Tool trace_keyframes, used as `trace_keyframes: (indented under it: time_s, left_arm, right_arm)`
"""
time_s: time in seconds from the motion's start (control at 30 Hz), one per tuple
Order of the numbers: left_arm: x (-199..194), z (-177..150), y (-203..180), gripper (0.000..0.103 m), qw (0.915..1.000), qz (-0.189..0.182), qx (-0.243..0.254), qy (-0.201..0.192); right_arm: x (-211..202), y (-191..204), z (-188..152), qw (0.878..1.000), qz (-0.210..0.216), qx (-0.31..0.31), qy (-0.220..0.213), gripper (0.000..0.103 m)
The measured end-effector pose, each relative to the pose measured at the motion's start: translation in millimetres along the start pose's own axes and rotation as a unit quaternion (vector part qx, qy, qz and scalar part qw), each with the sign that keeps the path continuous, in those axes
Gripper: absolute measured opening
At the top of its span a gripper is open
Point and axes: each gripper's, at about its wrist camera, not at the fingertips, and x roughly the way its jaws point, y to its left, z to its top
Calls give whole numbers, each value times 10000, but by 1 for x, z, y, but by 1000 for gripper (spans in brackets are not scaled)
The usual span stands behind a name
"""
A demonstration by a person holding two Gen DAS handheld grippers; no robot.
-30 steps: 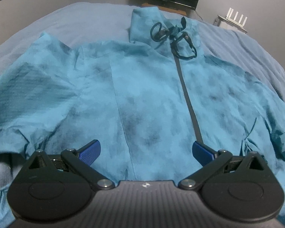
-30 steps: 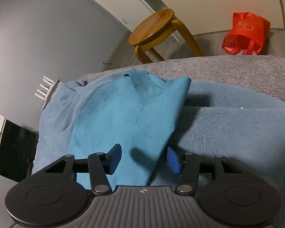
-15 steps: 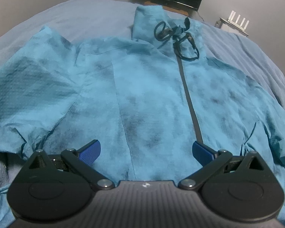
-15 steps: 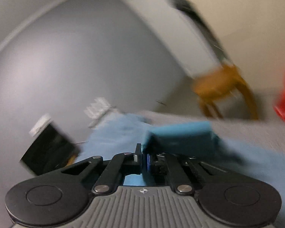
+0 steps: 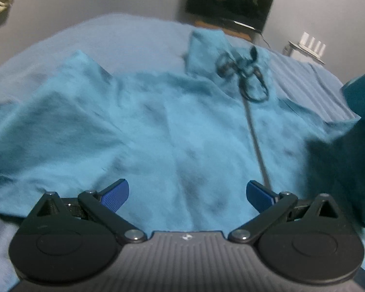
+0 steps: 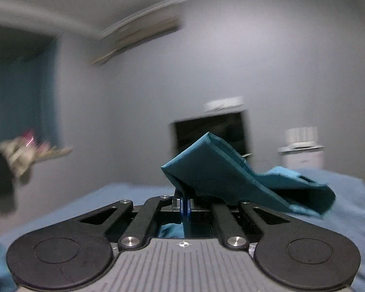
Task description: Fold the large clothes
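Observation:
A large teal jacket (image 5: 158, 126) with a dark zip and black drawstrings (image 5: 245, 77) lies spread on a blue-grey bed (image 5: 124, 34). My left gripper (image 5: 186, 194) hovers open over the jacket's lower front, nothing between its blue pads. My right gripper (image 6: 184, 208) is shut on the jacket's sleeve (image 6: 221, 177), which is lifted off the bed and trails away to the right. In the left wrist view that raised sleeve (image 5: 360, 102) shows at the right edge, casting a shadow on the jacket.
A black screen (image 5: 228, 0) stands beyond the bed's far end, with a white router (image 5: 311, 46) to its right. A shelf with bundled clothes (image 6: 24, 153) hangs on the left wall. The bed cover runs bare around the jacket.
My right gripper closed on the sleeve's end, then swung up and rolled, carrying it over the bed. The left gripper drifted slightly and stayed open; the lifted sleeve now enters its view at right.

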Motion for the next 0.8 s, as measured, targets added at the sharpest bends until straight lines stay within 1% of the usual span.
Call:
trace_keyframes:
  time_s: [0.07, 0.17, 0.2, 0.27, 0.3, 0.33, 0.37, 0.4, 0.43, 0.5, 0.53, 0.57, 0.63, 0.67, 0.73, 0.8]
  left_arm:
    - [1, 3, 13, 103, 9998, 14, -198, -49]
    - [6, 4, 29, 103, 9985, -51, -543, 36]
    - [8, 4, 33, 103, 9981, -78, -609, 70]
    - [10, 3, 35, 103, 9979, -91, -630, 93]
    - [11, 2, 34, 103, 9980, -97, -614, 97]
    - [12, 3, 34, 103, 9982, -115, -587, 94]
    - [12, 2, 32, 103, 9984, -123, -552, 85]
    - [12, 3, 30, 103, 9986, -139, -504, 60]
    - [11, 2, 28, 103, 9989, -166, -446, 27]
    - [10, 0, 20, 103, 9993, -276, -255, -26]
    - [9, -1, 14, 103, 9993, -361, -110, -48]
    - [9, -2, 8, 103, 9991, -430, 31, -57]
    - [9, -4, -4, 103, 9982, -515, 292, -60]
    - [8, -5, -8, 103, 9976, -563, 389, -65]
    - [8, -7, -18, 103, 9955, -745, 581, -51]
    - [8, -11, -25, 103, 9932, -880, 759, -7]
  right_arm:
    - [23, 39, -30, 9984, 348, -257, 377, 4]
    - [49, 76, -78, 9913, 701, -310, 1067, 4]
    - [53, 84, -95, 9878, 788, -279, 1314, 4]
    - [66, 90, -129, 9748, 1010, -163, 1982, 6]
    - [64, 97, -144, 9682, 1125, -69, 2234, 12]
    - [65, 94, -156, 9597, 1214, 94, 2531, 22]
    - [65, 87, -167, 9508, 1274, 289, 2809, 30]
    - [56, 82, -180, 9452, 1322, 459, 2949, 43]
    - [46, 73, -186, 9420, 1318, 641, 3020, 51]
    - [29, 51, -187, 9387, 1290, 997, 3039, 56]
    - [24, 38, -185, 9336, 1336, 1333, 3046, 57]
    - [28, 29, -183, 9263, 1358, 1729, 3060, 57]
    - [22, 2, -179, 9106, 1395, 2479, 3000, 59]
    - [21, -12, -171, 9048, 1387, 2745, 2946, 60]
    - [21, -29, -175, 8936, 1343, 3256, 2783, 61]
    - [31, -36, -182, 8833, 1360, 3610, 2663, 61]
